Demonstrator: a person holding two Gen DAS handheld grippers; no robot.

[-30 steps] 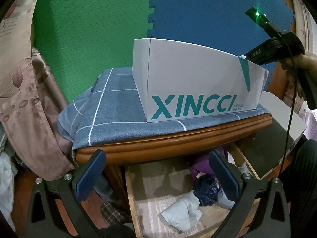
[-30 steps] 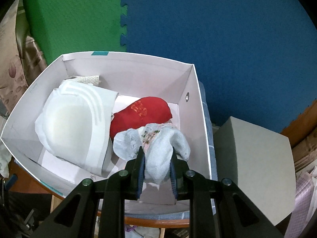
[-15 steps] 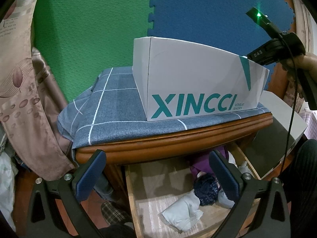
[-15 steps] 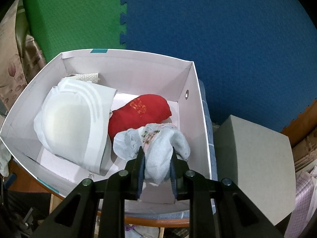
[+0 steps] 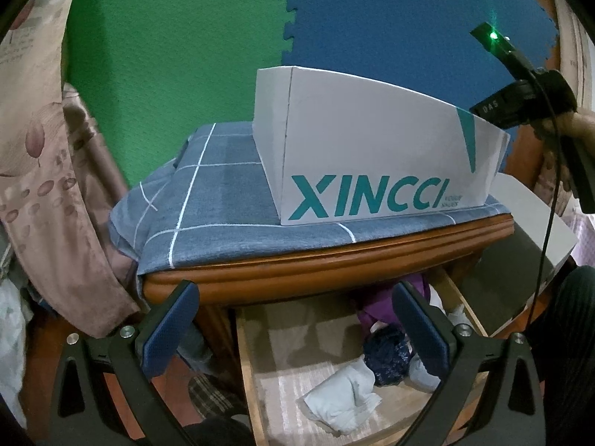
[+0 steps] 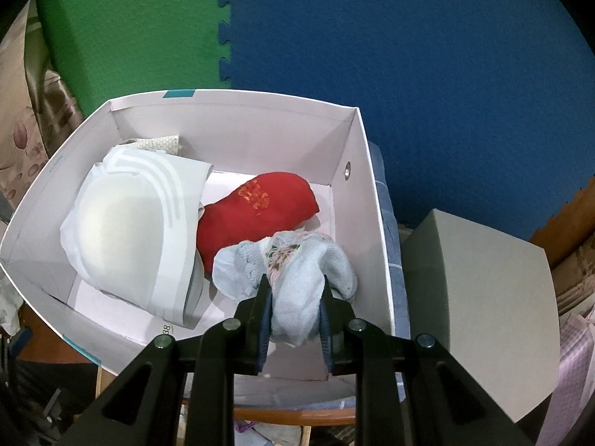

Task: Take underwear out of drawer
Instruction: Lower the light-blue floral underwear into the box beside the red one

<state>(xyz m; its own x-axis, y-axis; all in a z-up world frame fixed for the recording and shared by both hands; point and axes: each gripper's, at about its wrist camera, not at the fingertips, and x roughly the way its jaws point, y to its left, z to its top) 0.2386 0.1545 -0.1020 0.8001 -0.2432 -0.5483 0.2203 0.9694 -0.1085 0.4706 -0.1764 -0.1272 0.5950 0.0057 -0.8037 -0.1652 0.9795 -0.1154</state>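
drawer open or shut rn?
Open. The drawer is pulled out below the wooden tabletop, with bundled clothes visible inside.

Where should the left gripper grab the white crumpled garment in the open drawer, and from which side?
Judging by its pose, take the white garment across its raised, bunched middle, coming straight down from above. It lies loose near the front of the drawer, with bare drawer floor on its left; the dark blue garment touches its right. The left gripper is already open, empty, above the drawer.
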